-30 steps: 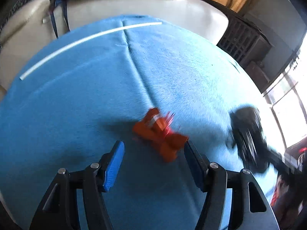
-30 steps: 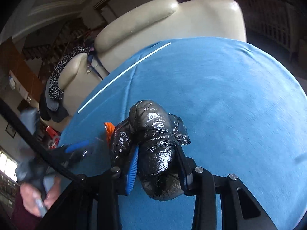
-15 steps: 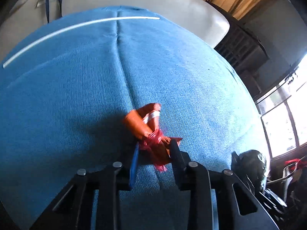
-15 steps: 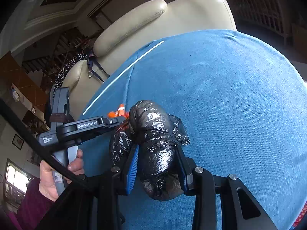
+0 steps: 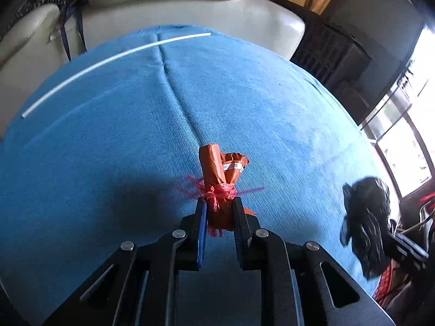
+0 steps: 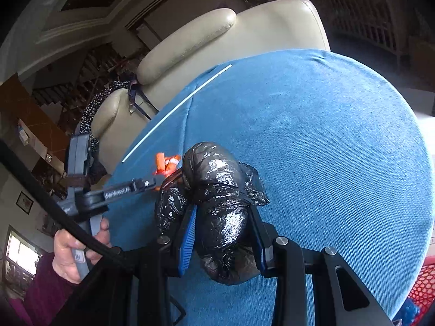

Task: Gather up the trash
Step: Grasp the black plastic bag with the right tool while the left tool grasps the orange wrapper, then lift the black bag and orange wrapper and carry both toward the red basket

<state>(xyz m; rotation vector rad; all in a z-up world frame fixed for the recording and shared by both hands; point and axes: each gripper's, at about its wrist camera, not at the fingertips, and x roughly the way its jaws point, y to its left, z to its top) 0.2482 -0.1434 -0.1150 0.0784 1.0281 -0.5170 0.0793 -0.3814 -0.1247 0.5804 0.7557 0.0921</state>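
My left gripper (image 5: 218, 203) is shut on an orange wrapper bundle (image 5: 217, 168) tied with red plastic string and holds it upright, lifted above the blue cloth (image 5: 122, 135). The bundle also shows in the right wrist view (image 6: 165, 164) beside the left gripper's body. My right gripper (image 6: 223, 217) is shut on a crumpled black plastic bag (image 6: 217, 190) above the cloth. The black bag also shows at the right in the left wrist view (image 5: 365, 222).
A long white stick (image 5: 108, 59) lies near the far edge of the blue cloth. A cream leather sofa (image 5: 176, 8) stands behind the table. A red mesh thing (image 6: 421, 288) sits below the table's right edge. Windows are at the right.
My left gripper closed on the orange bundle and lifted it off the cloth. The right gripper kept hold of the black bag and shifted only slightly.
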